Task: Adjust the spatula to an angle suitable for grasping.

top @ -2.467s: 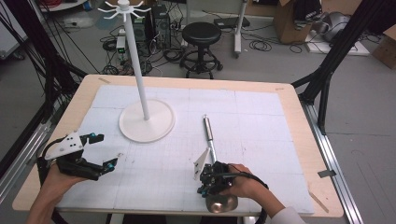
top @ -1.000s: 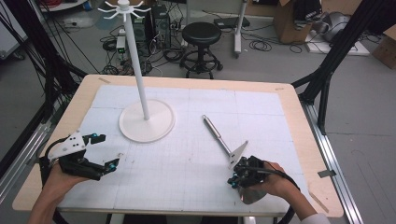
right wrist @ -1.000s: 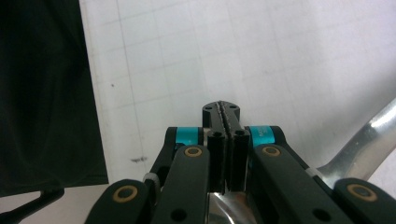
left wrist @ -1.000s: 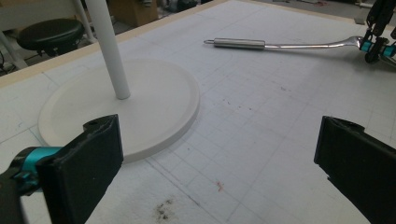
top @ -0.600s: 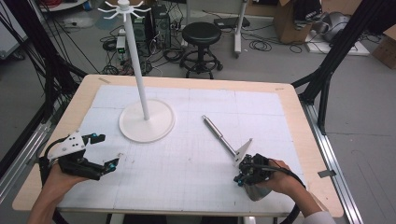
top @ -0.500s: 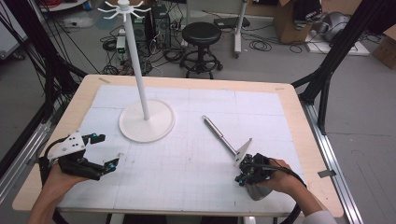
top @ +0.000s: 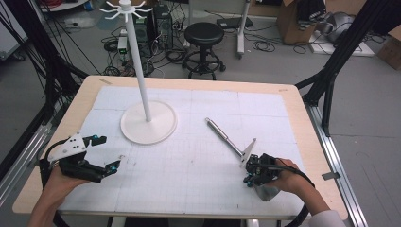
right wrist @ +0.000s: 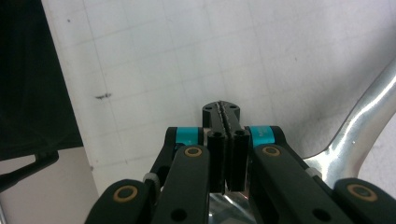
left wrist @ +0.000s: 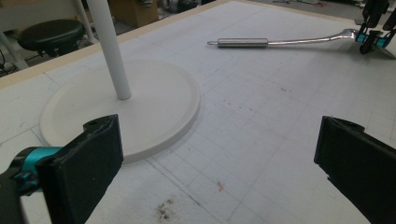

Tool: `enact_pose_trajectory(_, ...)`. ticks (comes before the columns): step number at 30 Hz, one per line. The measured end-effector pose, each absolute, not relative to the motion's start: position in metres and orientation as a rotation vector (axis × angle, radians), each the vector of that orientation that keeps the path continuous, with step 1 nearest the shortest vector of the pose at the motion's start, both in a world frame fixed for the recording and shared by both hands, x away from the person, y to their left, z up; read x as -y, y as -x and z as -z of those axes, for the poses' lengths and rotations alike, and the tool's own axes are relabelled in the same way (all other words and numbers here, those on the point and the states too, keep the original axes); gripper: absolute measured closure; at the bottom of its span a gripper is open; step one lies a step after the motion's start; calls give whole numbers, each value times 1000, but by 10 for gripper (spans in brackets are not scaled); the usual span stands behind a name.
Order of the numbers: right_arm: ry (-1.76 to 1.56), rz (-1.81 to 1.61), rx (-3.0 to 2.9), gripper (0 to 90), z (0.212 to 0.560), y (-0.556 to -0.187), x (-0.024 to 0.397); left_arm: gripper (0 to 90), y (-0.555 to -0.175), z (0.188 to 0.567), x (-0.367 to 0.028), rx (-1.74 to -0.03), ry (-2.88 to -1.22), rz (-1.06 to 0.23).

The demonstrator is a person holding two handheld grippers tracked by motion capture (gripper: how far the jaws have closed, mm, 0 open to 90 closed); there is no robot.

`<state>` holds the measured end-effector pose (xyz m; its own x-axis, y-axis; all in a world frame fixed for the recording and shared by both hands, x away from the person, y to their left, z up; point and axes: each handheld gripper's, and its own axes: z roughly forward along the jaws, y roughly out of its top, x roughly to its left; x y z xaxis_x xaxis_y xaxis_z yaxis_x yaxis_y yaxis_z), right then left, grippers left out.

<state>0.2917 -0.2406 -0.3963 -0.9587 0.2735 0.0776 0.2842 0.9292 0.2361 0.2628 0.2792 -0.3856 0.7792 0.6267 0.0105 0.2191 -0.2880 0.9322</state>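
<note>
Lower right: right gripper clamped on spatula blade; lower left, left gripper wide, empty.

Spatula right of stand, apparently on mat

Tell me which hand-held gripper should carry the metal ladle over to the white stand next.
Right. The right hand-held gripper is already shut on the ladle at its bowl end. The left hand-held gripper sits open on the mat beside the stand, well apart from the ladle.
</note>
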Motion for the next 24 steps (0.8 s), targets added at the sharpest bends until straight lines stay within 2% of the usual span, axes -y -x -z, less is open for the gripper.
enact_pose_trajectory(22,438,283,3067,895,395,-294,246,17,-262,386,-279,-647,-1859,-456)
enact_pose_trajectory(24,424,283,3070,868,394,-293,246,17,-262,386,-279,-647,-1857,-457)
